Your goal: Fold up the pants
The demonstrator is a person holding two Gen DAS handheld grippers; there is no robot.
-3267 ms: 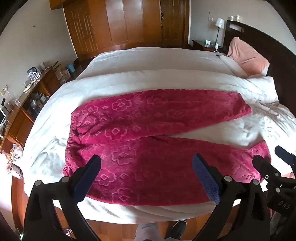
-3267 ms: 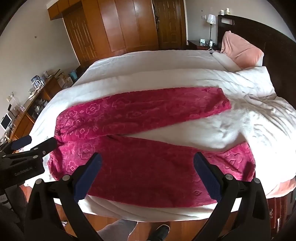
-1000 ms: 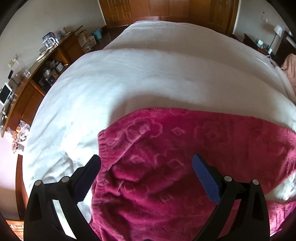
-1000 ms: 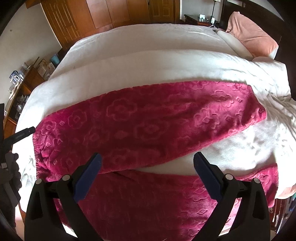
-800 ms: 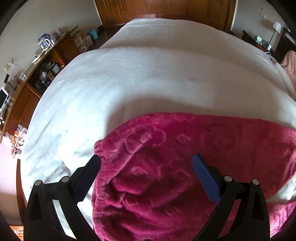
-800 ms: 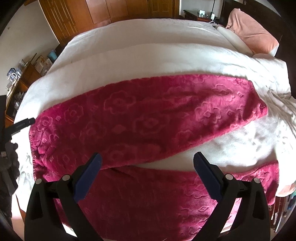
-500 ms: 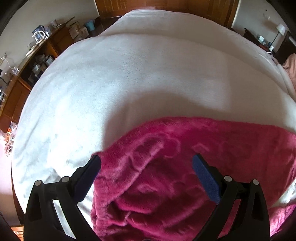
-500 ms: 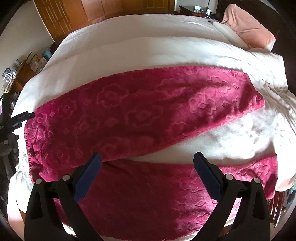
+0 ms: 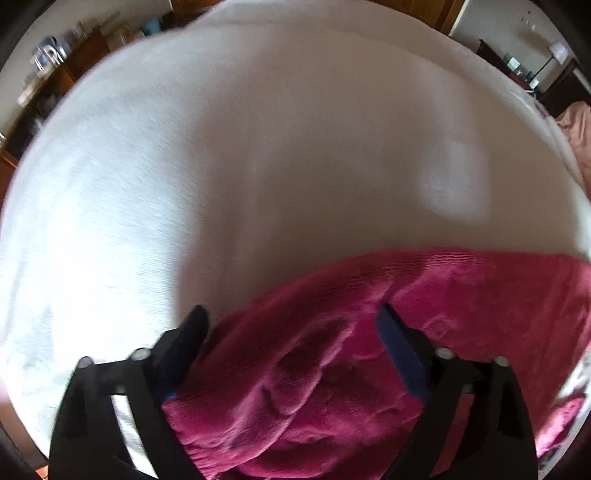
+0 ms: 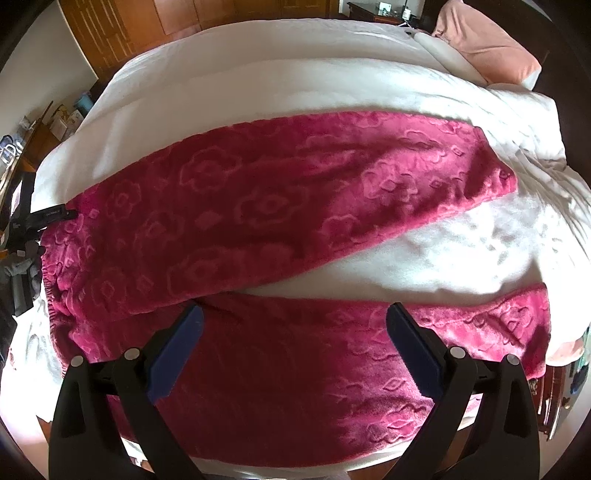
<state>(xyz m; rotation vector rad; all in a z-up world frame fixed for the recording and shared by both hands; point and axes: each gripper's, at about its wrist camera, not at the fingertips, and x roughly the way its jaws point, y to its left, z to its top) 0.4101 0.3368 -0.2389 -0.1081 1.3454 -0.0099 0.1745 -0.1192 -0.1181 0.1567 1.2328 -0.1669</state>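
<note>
Magenta fleece pants (image 10: 258,206) with an embossed flower pattern lie spread across a white bed (image 10: 295,81), waistband at the left, both legs running right. My right gripper (image 10: 293,332) is open and hovers above the near leg (image 10: 332,387), close to the crotch. My left gripper (image 9: 290,332) is open and low over the far corner of the waistband (image 9: 314,350), with bunched fabric between its fingers. It also shows at the left edge of the right wrist view (image 10: 51,216), at the waistband's far end. The left wrist view is blurred.
A pink pillow (image 10: 487,40) lies at the bed's far right by a dark headboard. Wooden wardrobes (image 10: 147,18) stand behind the bed. A cluttered wooden sideboard (image 10: 22,147) runs along the left wall. The bed's near edge sits below the near leg.
My left gripper has dropped lower and moved forward over the waistband corner, and the fabric now bunches between its fingers. My right gripper has come slightly closer to the near leg.
</note>
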